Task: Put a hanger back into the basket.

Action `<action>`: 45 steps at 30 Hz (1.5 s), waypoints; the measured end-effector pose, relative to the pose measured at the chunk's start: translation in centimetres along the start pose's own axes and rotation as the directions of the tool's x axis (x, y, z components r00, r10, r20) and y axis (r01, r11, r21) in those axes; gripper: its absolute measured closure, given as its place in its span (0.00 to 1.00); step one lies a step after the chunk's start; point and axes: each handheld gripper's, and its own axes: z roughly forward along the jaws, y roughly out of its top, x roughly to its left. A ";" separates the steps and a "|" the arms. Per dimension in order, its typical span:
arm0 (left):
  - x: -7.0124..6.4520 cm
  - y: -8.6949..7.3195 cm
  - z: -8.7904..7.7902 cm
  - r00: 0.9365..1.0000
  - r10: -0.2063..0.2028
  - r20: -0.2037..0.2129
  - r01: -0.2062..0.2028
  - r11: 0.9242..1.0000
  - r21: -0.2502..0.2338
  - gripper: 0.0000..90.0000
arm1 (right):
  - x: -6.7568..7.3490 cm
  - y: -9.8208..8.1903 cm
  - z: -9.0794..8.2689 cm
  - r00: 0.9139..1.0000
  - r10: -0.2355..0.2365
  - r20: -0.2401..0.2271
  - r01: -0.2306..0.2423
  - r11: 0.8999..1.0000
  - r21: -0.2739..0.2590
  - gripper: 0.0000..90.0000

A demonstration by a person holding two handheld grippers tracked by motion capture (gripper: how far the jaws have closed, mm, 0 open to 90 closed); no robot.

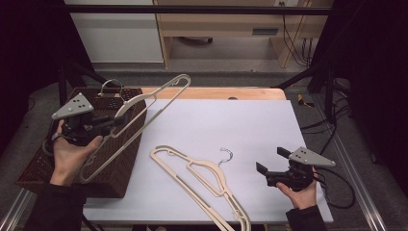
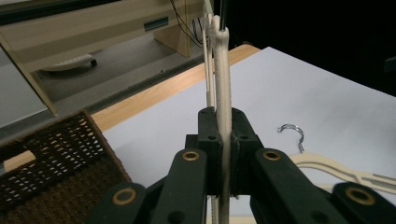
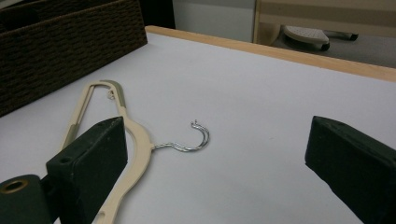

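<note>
Even overhead light, dark edges, soft focus

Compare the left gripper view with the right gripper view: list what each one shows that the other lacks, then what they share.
Left gripper view alone: the left gripper shut on a cream hanger that rises edge-on from between its pads.

Right gripper view alone: the right gripper, jaws wide apart with nothing between them.

Both: the second hanger lying flat on the white table cover, its wire hook, the brown woven basket and the wooden table edge.

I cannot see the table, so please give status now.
Left claw shut on cream hanger, lifted over wicker basket. Right claw open, idle. Second hanger on table.
</note>
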 end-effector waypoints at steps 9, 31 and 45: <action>3.1 0.3 -1.3 0.999 0.047 -0.027 -0.046 0.999 0.009 0.95 | 0.0 0.0 0.1 1.000 0.002 0.003 -0.002 1.000 0.003 0.06; 11.7 -5.6 -3.4 0.987 -0.077 -0.141 0.089 0.993 0.078 0.95 | 0.1 -0.1 0.4 1.000 -0.005 -0.002 0.005 1.000 0.016 0.06; 12.7 -8.5 -2.1 0.983 -0.115 -0.145 0.142 0.970 0.196 0.95 | 0.2 -0.1 0.5 1.000 0.000 -0.002 0.000 1.000 0.021 0.06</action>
